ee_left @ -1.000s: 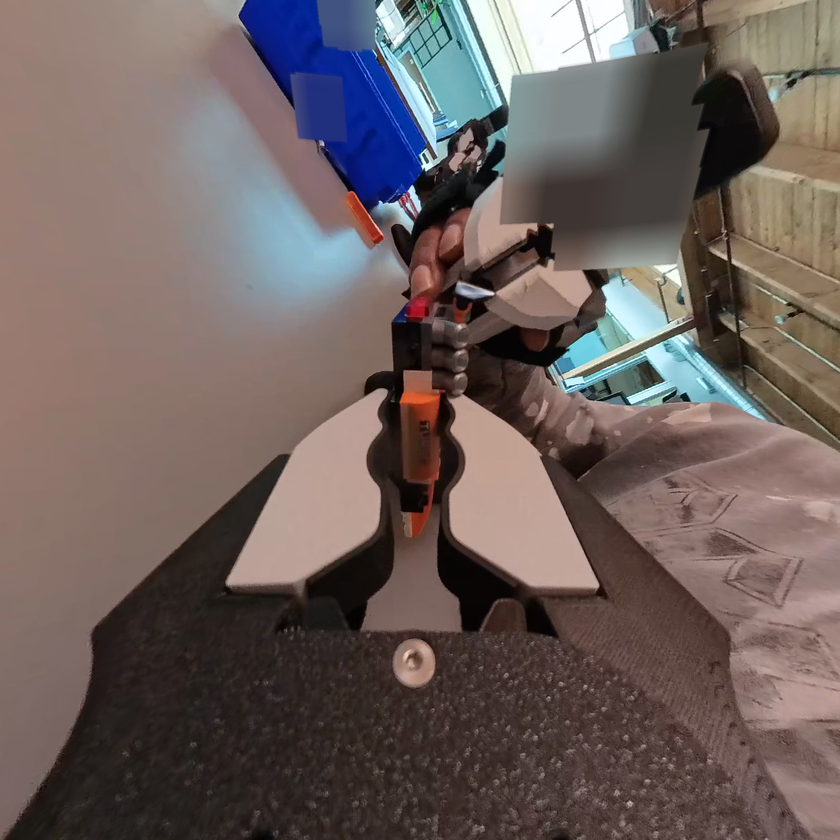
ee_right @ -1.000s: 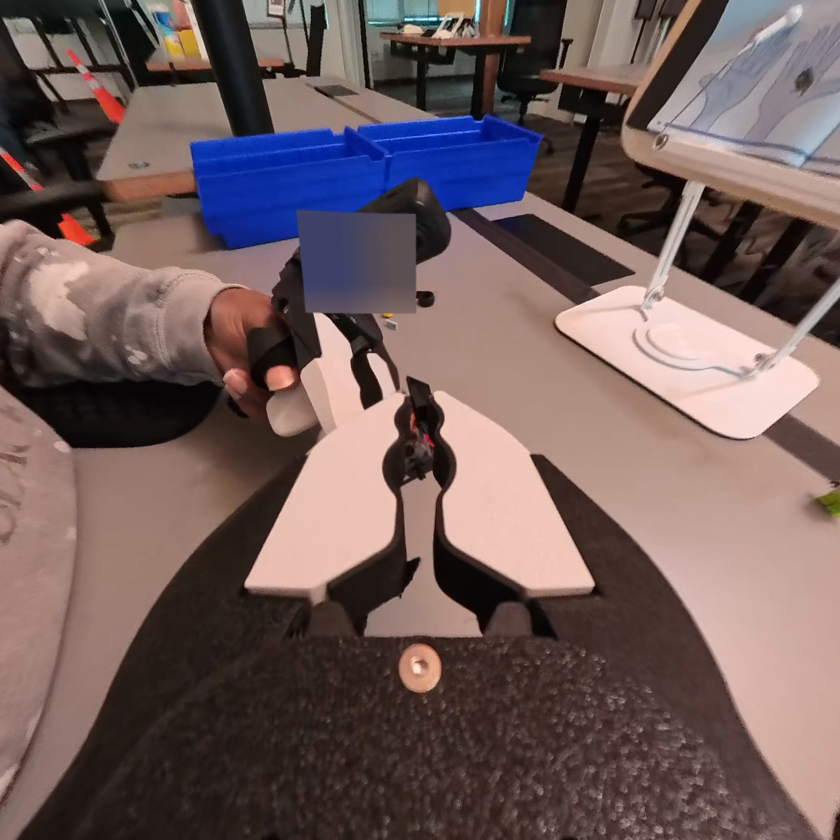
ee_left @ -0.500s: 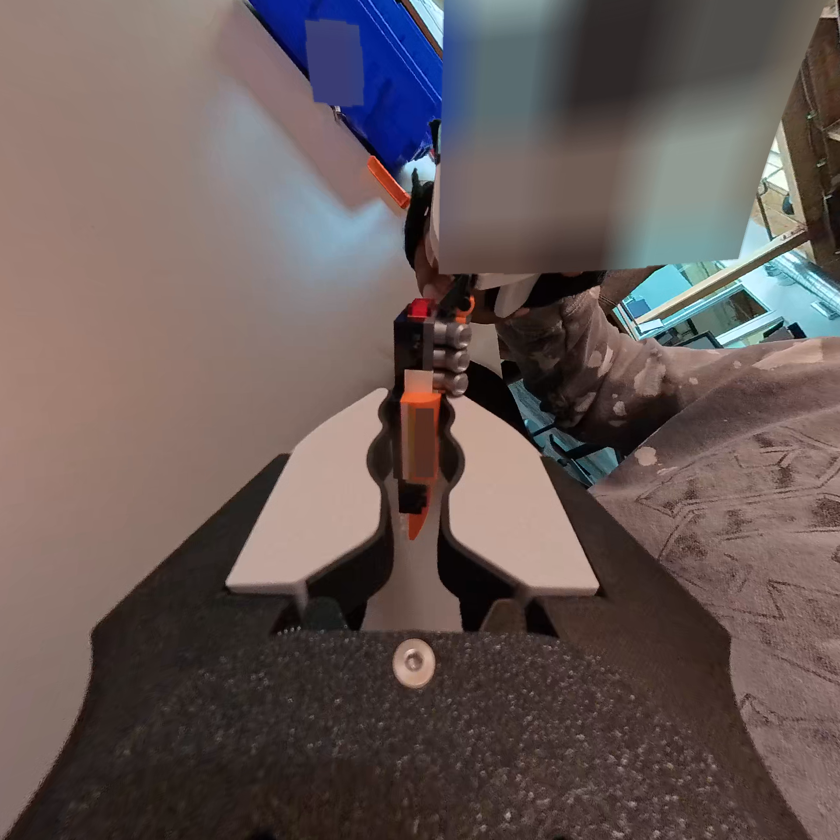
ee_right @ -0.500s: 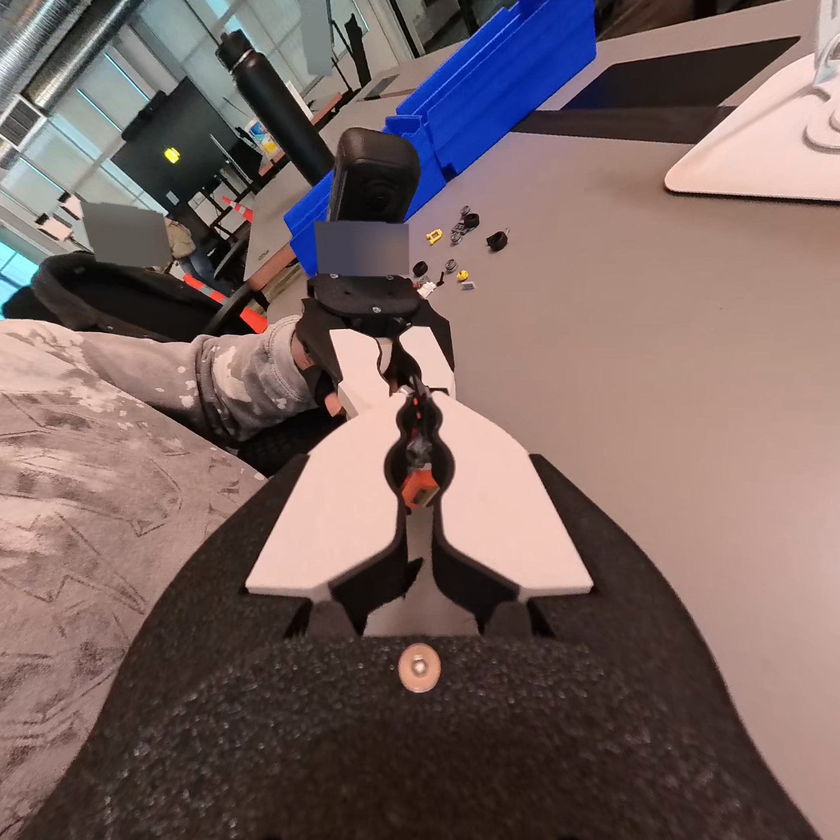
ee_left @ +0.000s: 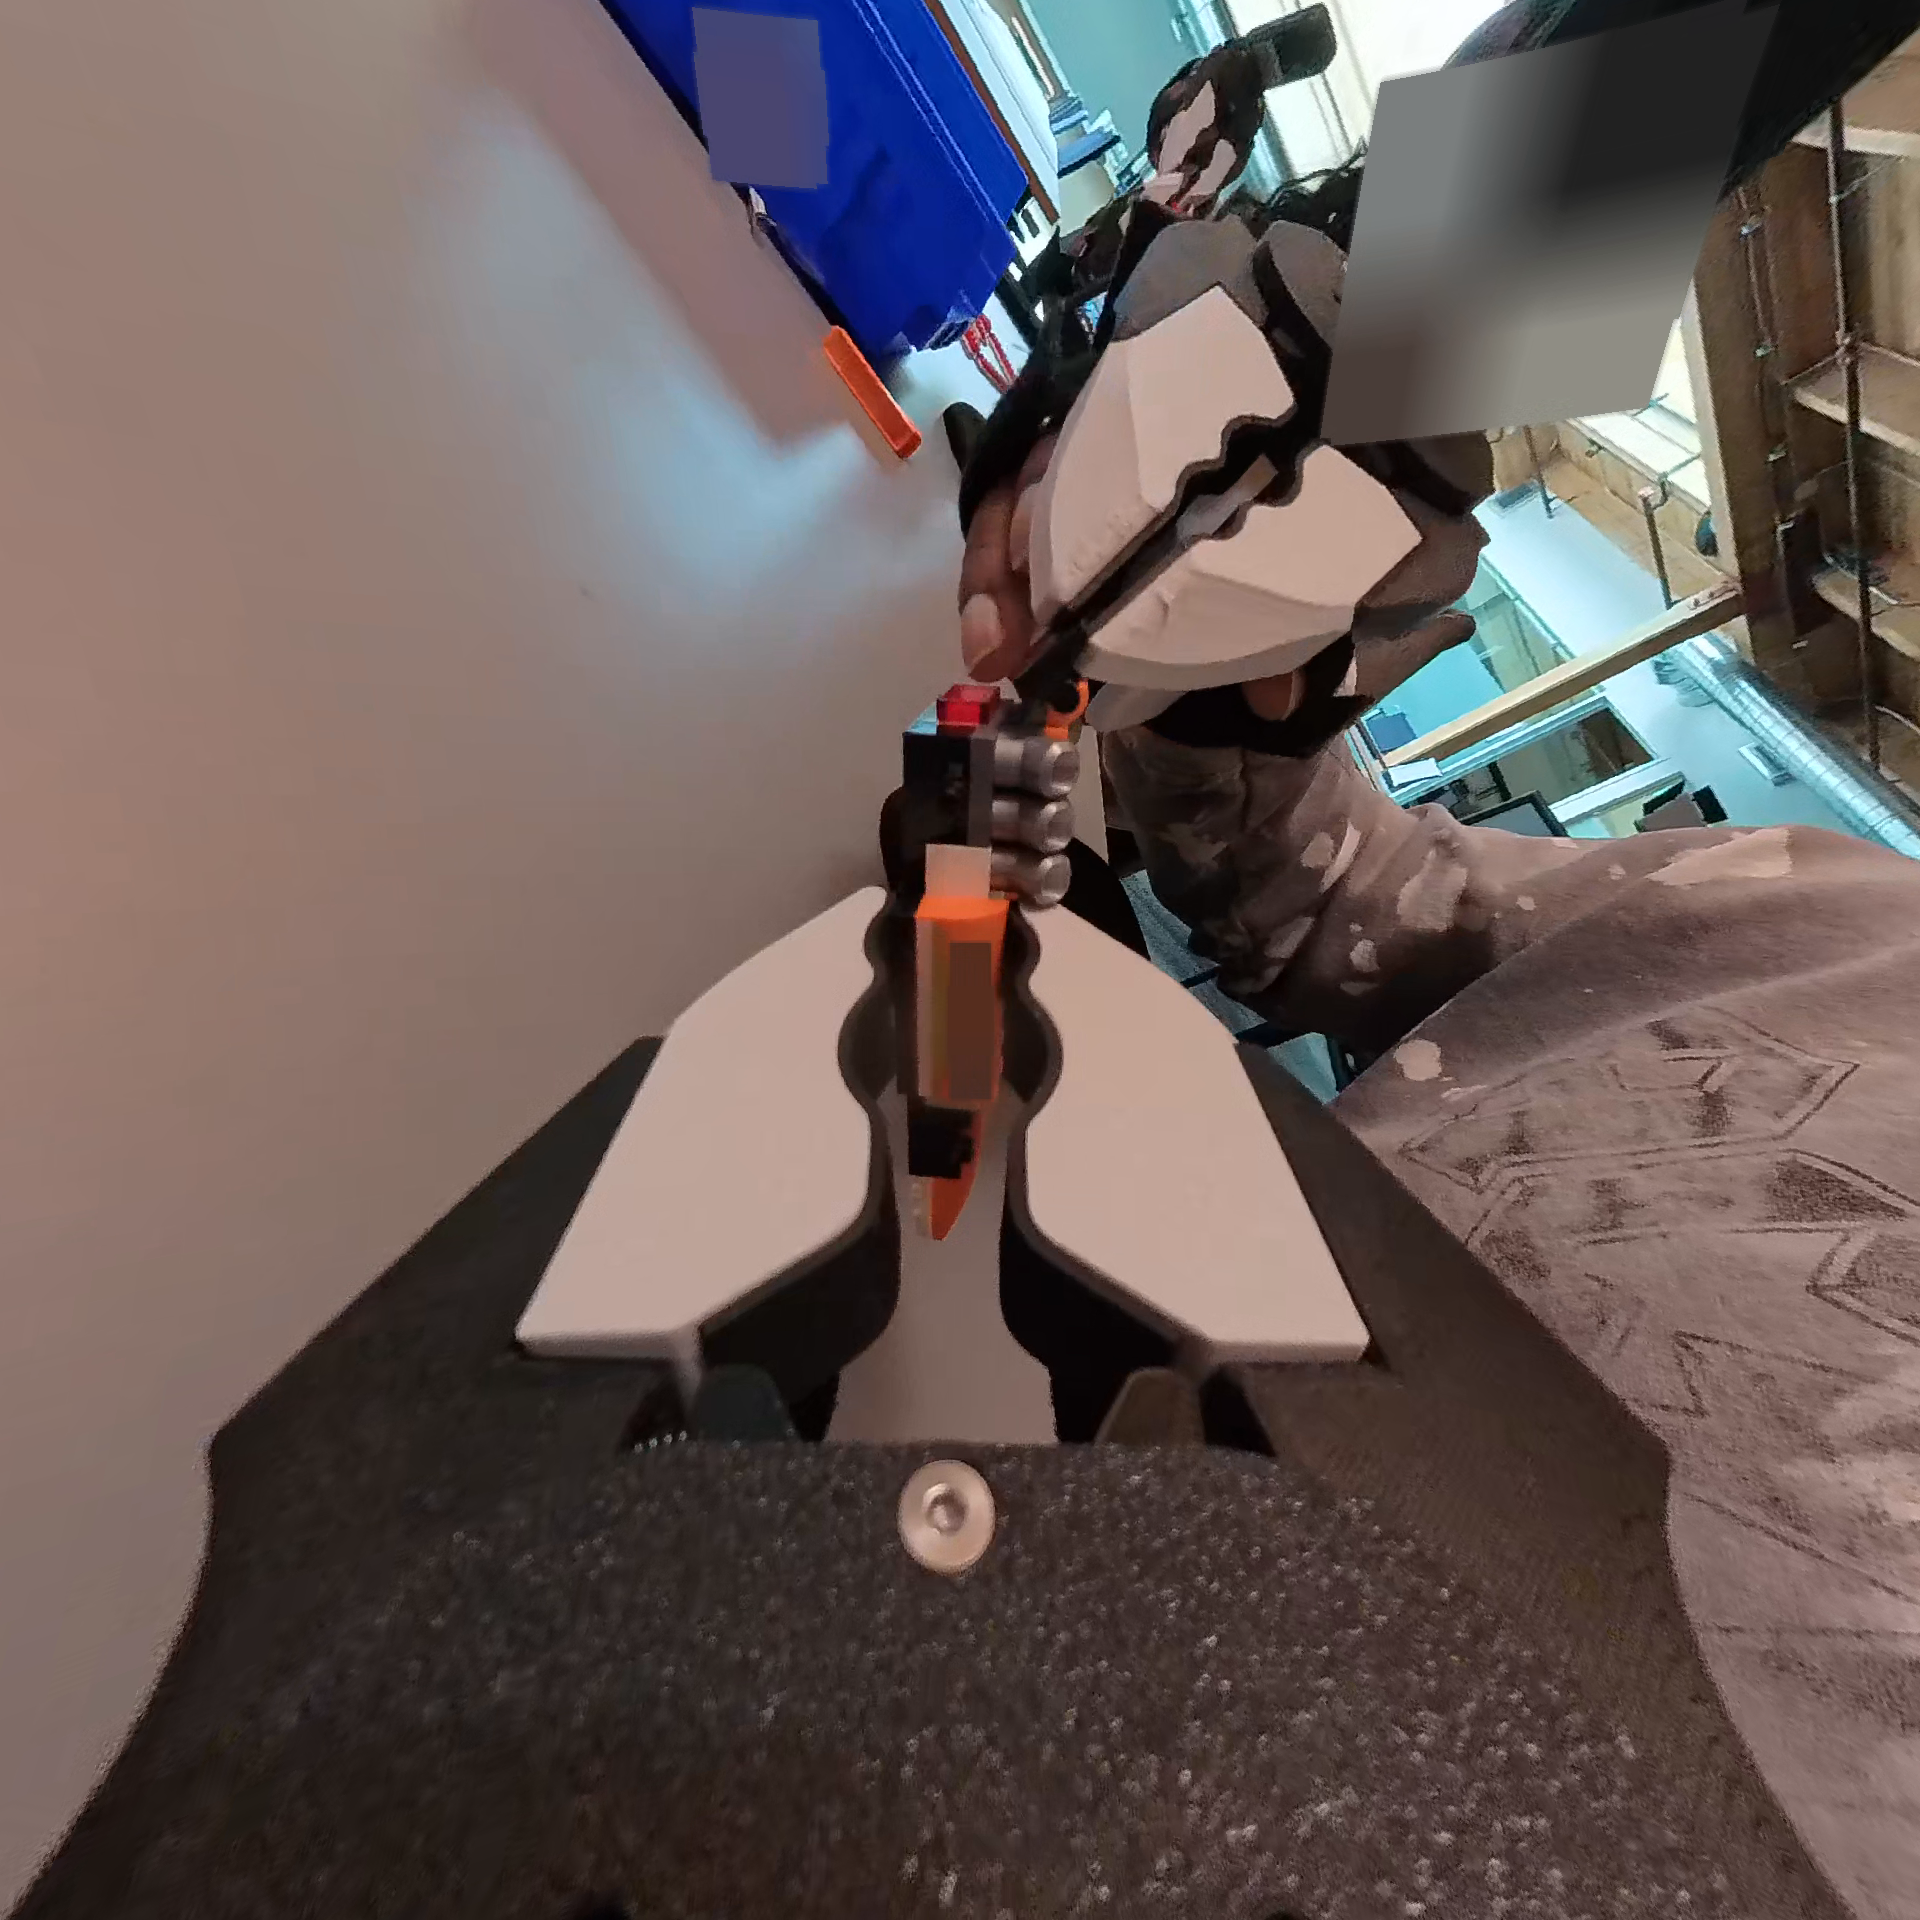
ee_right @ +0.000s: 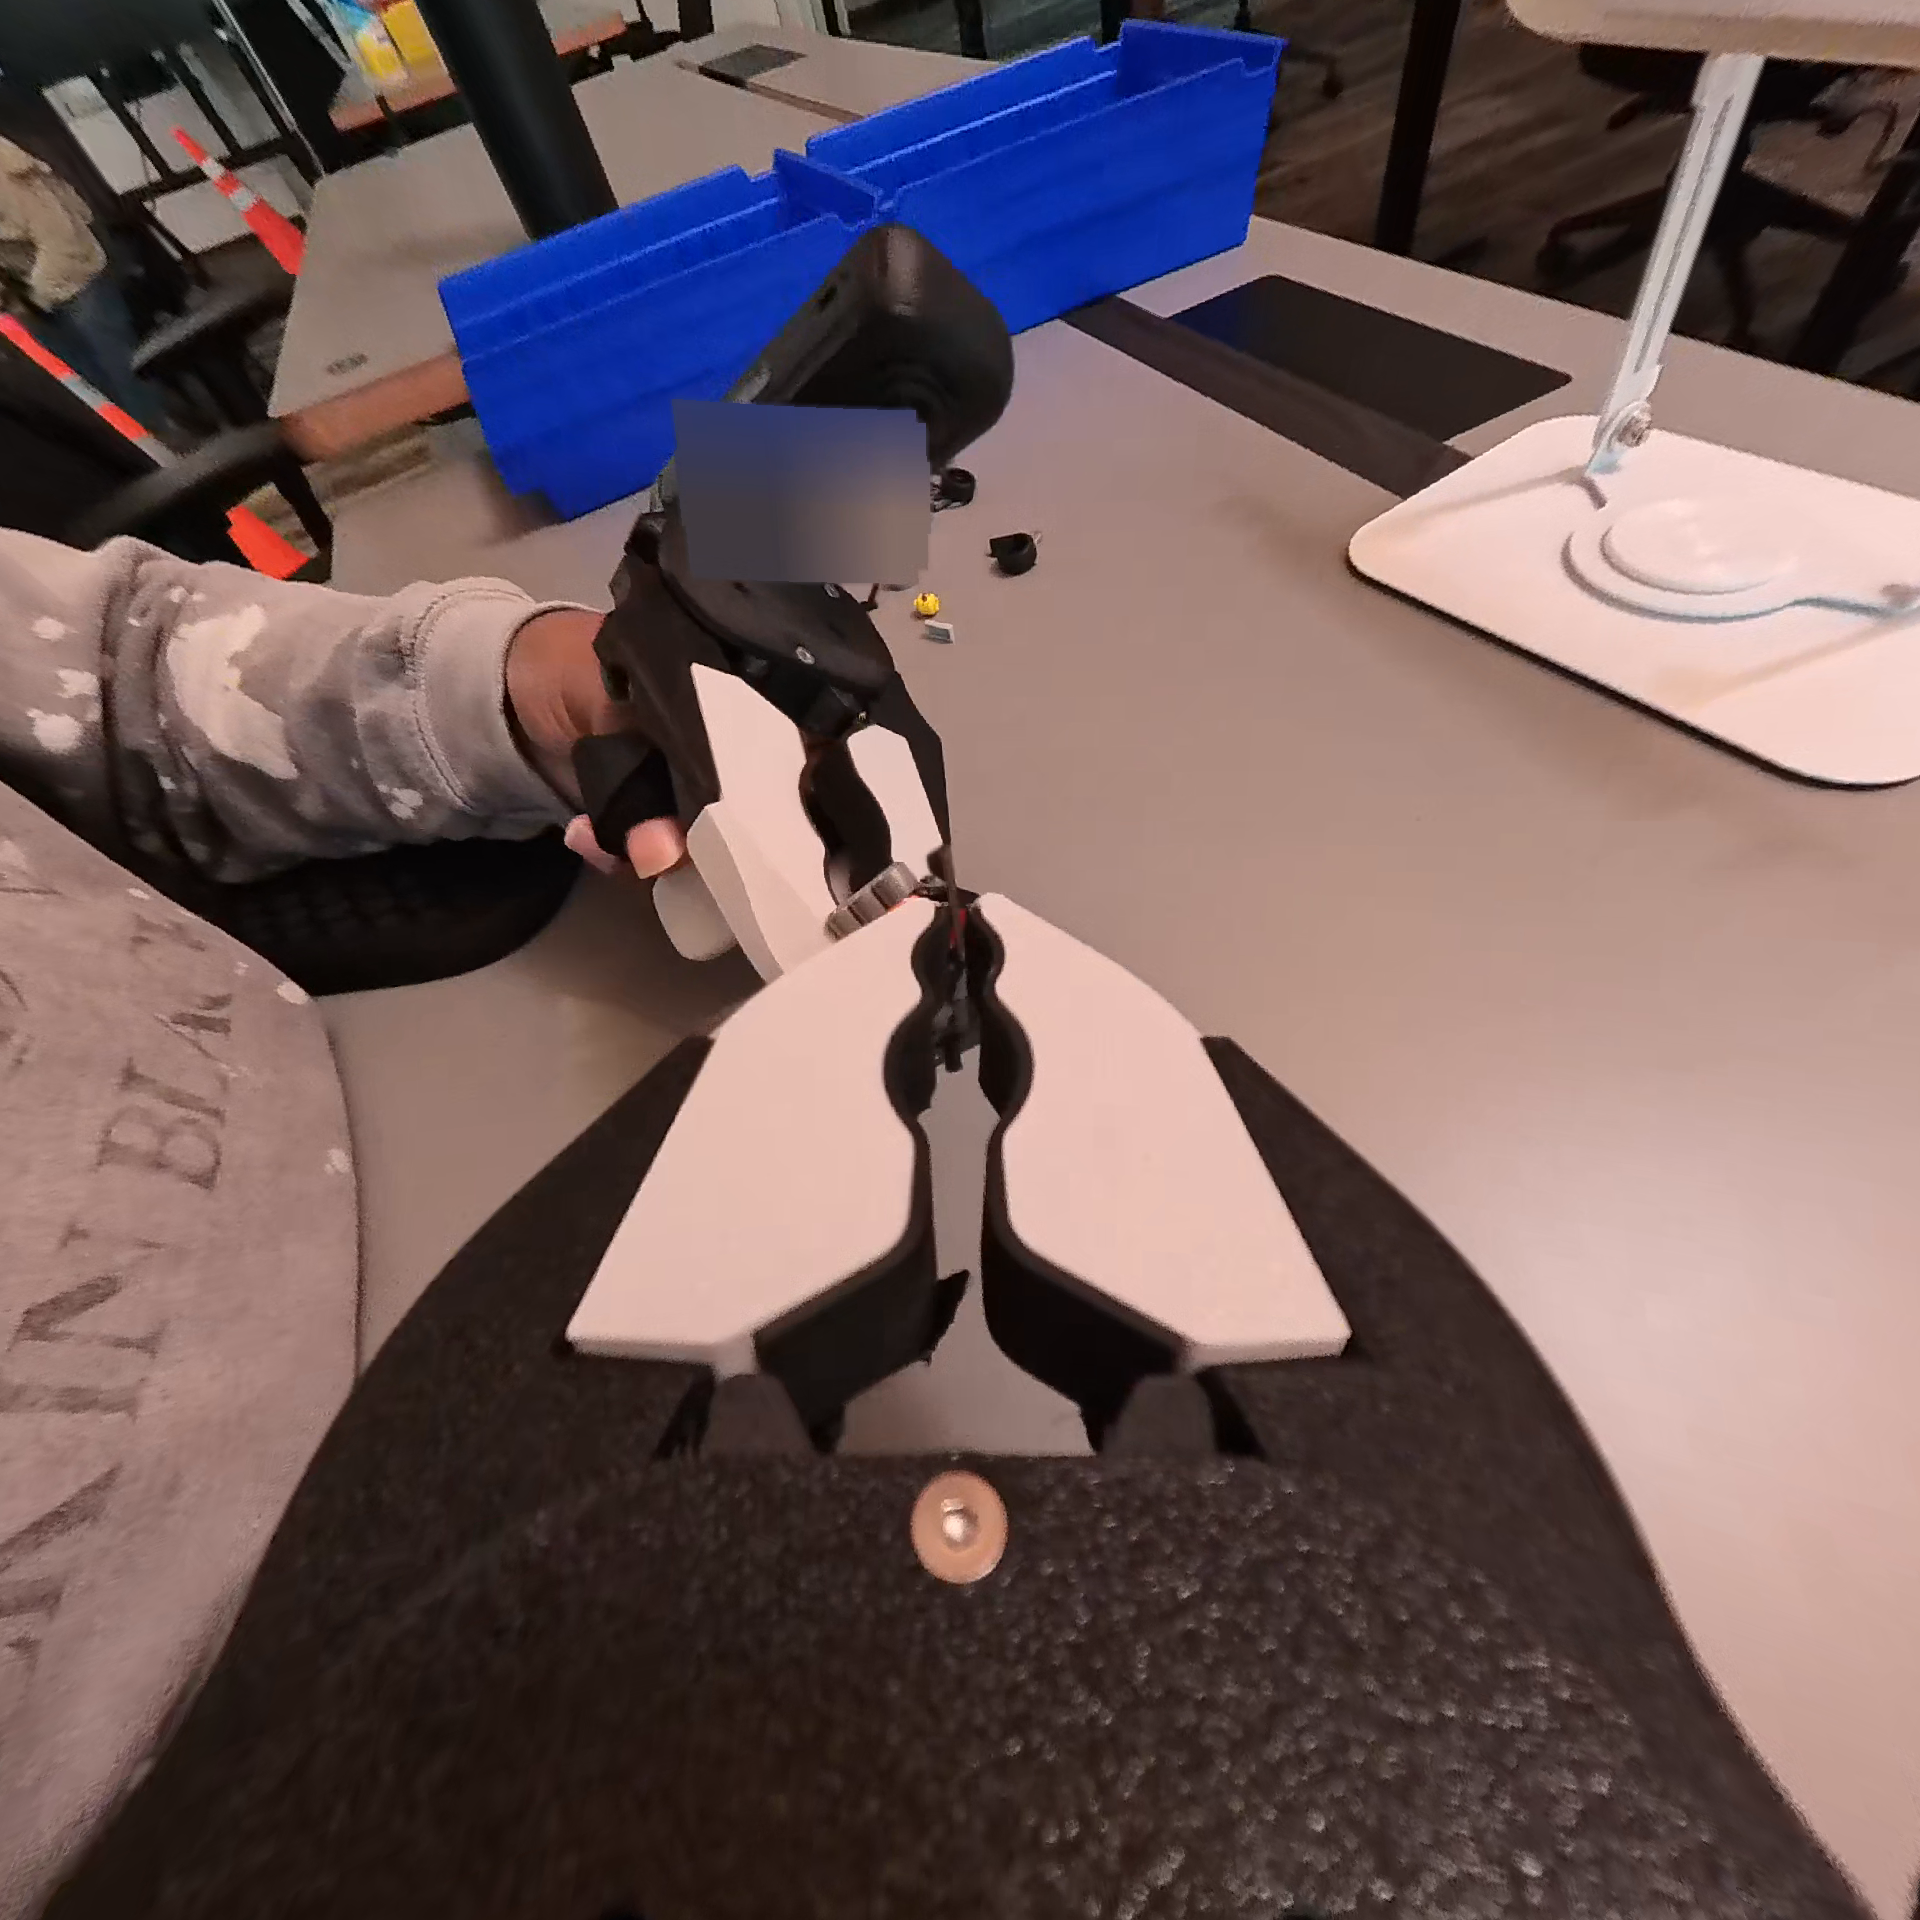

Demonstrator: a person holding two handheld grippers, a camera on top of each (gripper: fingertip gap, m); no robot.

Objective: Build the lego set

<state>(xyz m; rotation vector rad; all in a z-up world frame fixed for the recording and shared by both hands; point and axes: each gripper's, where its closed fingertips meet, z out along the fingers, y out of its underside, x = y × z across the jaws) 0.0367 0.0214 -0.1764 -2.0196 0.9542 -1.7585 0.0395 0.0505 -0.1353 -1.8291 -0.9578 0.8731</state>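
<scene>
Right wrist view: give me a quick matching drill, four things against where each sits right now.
Things:
1. long blue plastic bin
2. small yellow lego piece
3. white flat stand base
4. thin black lego part

Places:
A. clamped between the right gripper's white fingers
B. far side of the grey table, behind the left gripper
C. right edge of the table
D. loose on the table, just beyond the left gripper

Pairs: 1-B, 2-D, 3-C, 4-A
</scene>
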